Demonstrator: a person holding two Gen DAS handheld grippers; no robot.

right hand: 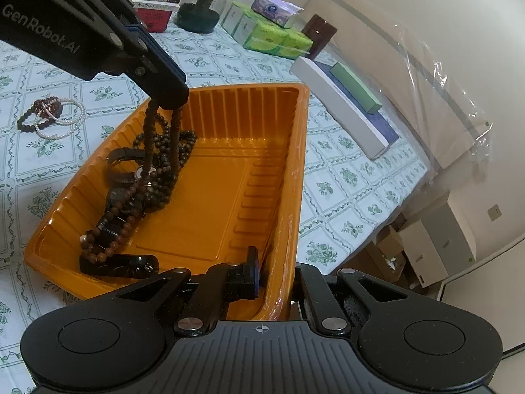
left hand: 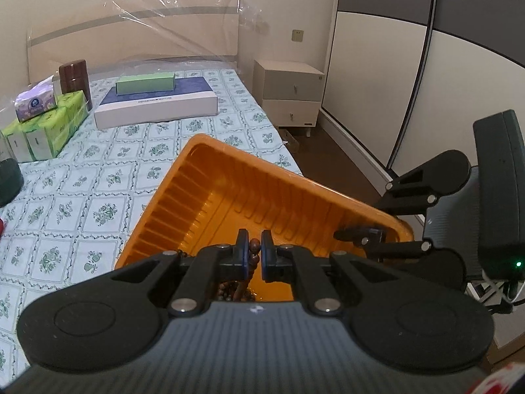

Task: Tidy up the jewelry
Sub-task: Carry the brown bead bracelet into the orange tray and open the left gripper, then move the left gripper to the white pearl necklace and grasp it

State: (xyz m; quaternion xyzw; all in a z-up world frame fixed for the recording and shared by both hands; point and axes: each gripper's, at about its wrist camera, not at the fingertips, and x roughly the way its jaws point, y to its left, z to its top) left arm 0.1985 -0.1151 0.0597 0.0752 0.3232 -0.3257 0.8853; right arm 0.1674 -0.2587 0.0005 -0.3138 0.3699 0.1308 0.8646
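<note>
The orange tray [right hand: 229,170] is showing glossy, ribbed plastic. The brown bead necklace [right hand: 149,151] is looking like polished wood. The pearl bracelet [right hand: 67,121] is gleaming smooth. The bedsheet [left hand: 82,177] is looking like matt printed cloth. Crinkled clear film [left hand: 183,23] is shining over the headboard.

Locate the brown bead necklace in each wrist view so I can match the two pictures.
Left wrist: brown bead necklace low centre, pinched between the left gripper fingers, its strand dropping behind them.
Right wrist: it hangs at upper left from the left gripper, trailing into the tray's left side.
Shared landmark: the orange tray, also.
</note>
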